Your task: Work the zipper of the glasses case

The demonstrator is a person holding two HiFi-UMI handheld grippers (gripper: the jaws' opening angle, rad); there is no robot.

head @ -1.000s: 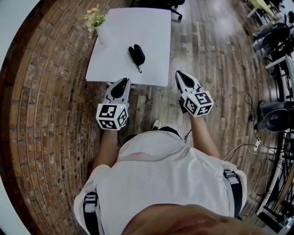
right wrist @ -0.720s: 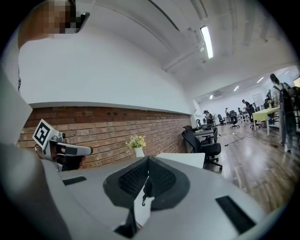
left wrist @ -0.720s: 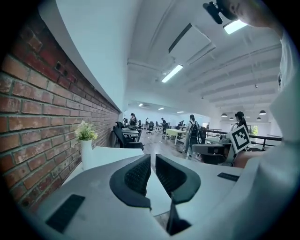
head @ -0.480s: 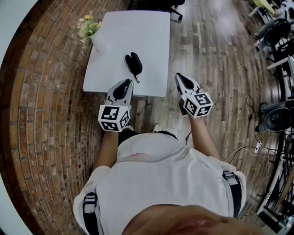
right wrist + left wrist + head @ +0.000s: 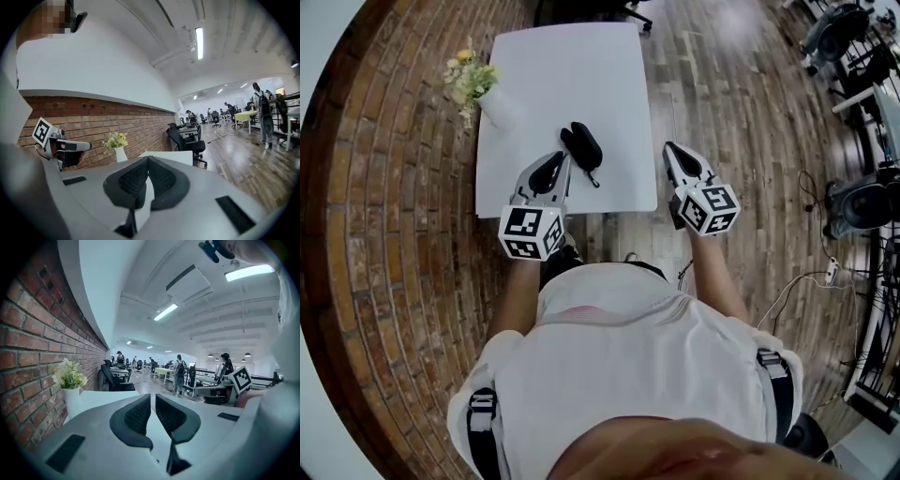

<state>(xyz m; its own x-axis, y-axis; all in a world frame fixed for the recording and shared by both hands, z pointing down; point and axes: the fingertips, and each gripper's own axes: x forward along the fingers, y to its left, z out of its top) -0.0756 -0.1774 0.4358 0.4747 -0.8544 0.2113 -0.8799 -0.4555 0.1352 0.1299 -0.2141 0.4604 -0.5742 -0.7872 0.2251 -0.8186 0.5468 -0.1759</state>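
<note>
the black glasses case (image 5: 581, 147) lies on the white table (image 5: 572, 66), upper middle of the head view, near the table's front edge. the left gripper (image 5: 560, 159) hangs just left of it, jaws together and empty. the right gripper (image 5: 671, 150), just past the table's right edge, is likewise closed on nothing. a vase of flowers (image 5: 483, 94) stands at the table's left.

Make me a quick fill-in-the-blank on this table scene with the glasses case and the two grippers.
The glasses case on the white table is ____ in colour.
In the head view, the vase stands to the case's ____.
The left gripper and the right gripper both have their jaws ____, holding nothing.
Missing words: black; left; shut.
</note>
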